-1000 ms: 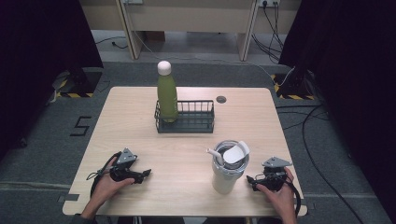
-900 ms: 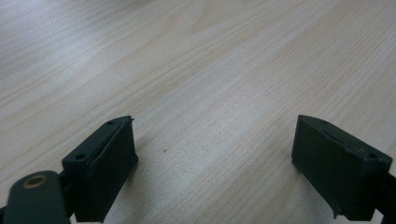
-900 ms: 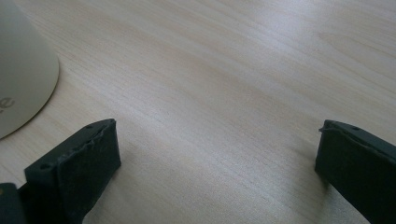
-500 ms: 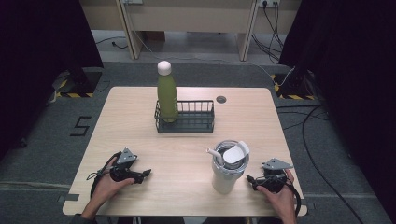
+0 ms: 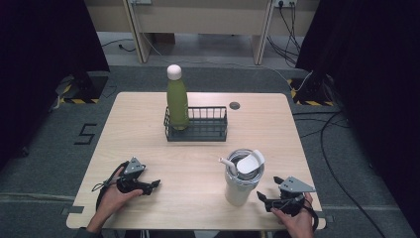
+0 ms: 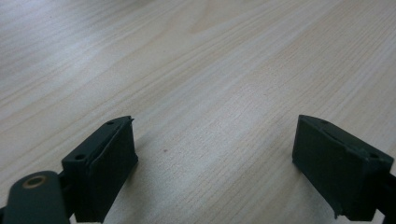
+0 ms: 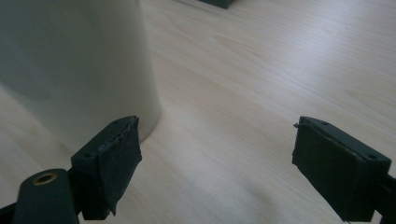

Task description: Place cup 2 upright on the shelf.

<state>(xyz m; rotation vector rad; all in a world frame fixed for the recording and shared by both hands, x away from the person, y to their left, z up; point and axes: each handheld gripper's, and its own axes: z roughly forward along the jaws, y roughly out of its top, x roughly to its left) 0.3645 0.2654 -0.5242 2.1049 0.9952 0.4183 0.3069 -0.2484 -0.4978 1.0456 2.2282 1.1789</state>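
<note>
While both claws stand spread and empty, the right gripper (image 5: 265, 200) sits beside the cup (image 5: 241, 184), seemingly ungrasped; the left gripper (image 5: 153, 185) rests apart.

You are sitting at a light wooden table (image 5: 148, 124) that is standing on a grey carpeted floor (image 5: 59, 163). A small round dark grommet (image 5: 235, 105) is sitting in the tabletop near the far edge. Black curtains are hanging on the left (image 5: 39, 39) and on the right (image 5: 376, 49), closing you in. Beyond the far side, a pale wooden desk (image 5: 198, 15) is standing on slim legs. Black cables (image 5: 337, 129) are trailing over the floor to your right. Strips of yellow-and-black tape (image 5: 74, 100) are lying at the foot of the left curtain, and a dark figure five (image 5: 85, 134) is marking the floor left of the table. Soft light is falling evenly from above.
</note>
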